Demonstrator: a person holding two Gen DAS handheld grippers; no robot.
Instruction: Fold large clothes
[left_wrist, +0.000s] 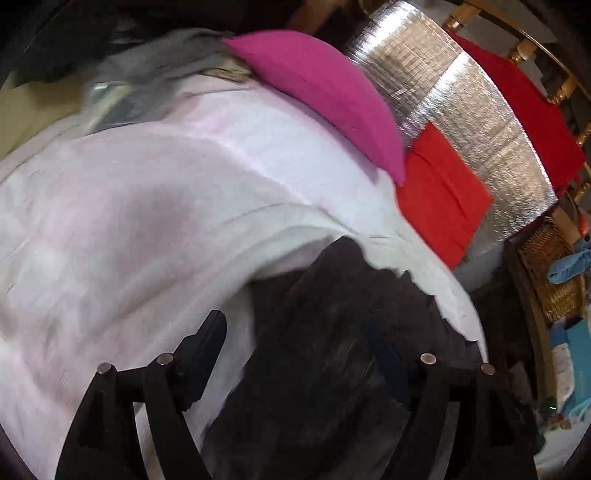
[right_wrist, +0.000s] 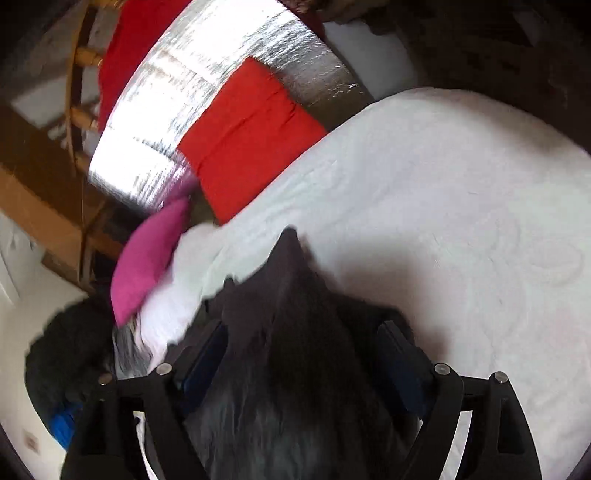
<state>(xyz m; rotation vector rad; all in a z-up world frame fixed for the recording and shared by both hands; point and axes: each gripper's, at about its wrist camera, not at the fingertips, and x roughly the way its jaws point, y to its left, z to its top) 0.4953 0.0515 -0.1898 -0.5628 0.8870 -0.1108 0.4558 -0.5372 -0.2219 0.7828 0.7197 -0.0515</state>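
Observation:
A dark, near-black garment (left_wrist: 332, 350) fills the space between the fingers of my left gripper (left_wrist: 295, 332) and hangs over the white bed (left_wrist: 147, 221). The left finger (left_wrist: 207, 347) shows; the right one is hidden in the cloth. In the right wrist view the same dark garment (right_wrist: 291, 350) bunches between the fingers of my right gripper (right_wrist: 303, 347), rising to a point above the white bedcover (right_wrist: 461, 221). Both grippers stand wide with cloth between the fingers; whether they clamp it is unclear.
A magenta pillow (left_wrist: 325, 96) and an orange-red pillow (left_wrist: 443, 195) lie at the head of the bed by a silver foil panel (left_wrist: 461, 103). A red cloth (left_wrist: 528, 110) hangs on a wooden frame. A wicker basket (left_wrist: 554, 273) stands at the right. A grey garment (left_wrist: 159, 70) lies beyond.

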